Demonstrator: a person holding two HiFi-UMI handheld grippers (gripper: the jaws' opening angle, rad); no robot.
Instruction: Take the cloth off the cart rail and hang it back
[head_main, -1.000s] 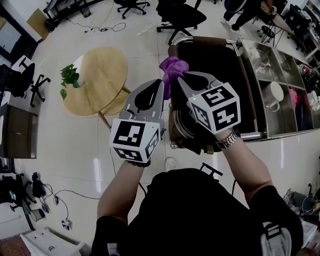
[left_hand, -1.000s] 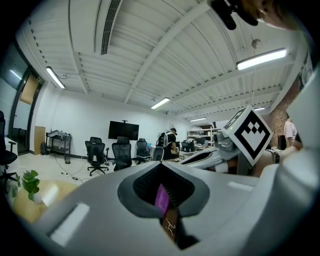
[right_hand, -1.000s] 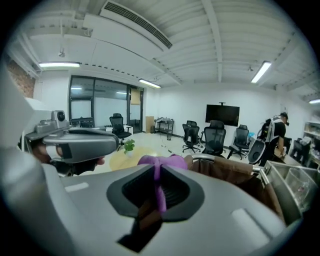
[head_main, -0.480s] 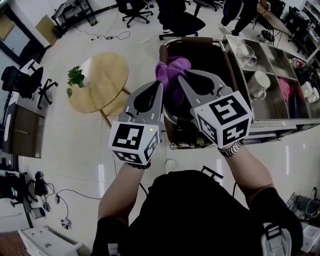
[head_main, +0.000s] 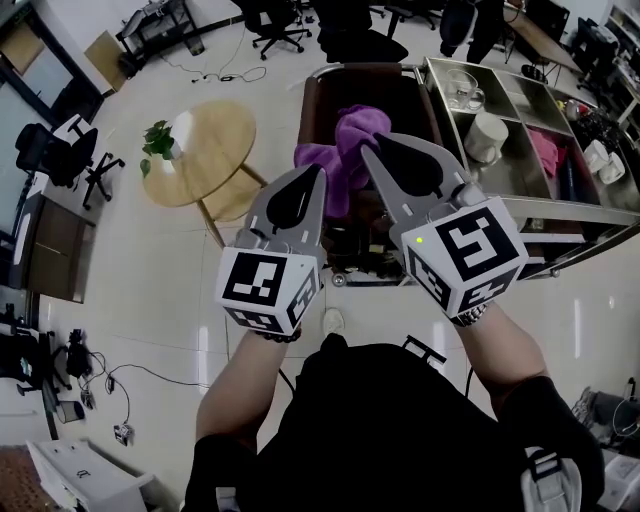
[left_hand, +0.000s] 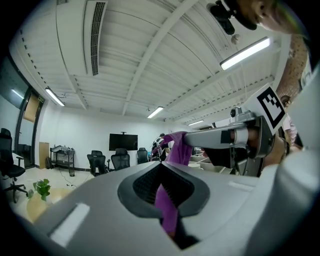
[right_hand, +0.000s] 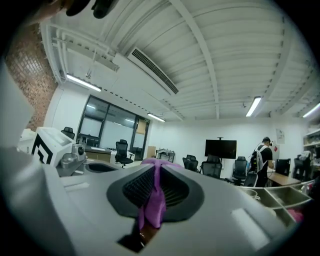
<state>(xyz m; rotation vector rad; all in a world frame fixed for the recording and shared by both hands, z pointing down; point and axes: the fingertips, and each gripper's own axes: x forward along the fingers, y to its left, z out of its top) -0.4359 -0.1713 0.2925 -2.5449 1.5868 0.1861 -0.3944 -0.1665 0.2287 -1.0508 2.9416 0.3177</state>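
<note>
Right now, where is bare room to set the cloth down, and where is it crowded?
The round wooden table is bare, except for the plant at its left edge. The floor between table and cart is free. The cart's steel compartments are crowded: a white mug, a glass, pink things. The purple cloth hides part of the dark tray.

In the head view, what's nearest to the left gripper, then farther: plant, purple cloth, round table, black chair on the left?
1. Cloth: clamped in the left gripper.
2. Table: on its left.
3. Plant: at the table's left edge.
4. Chair: far left.
</note>
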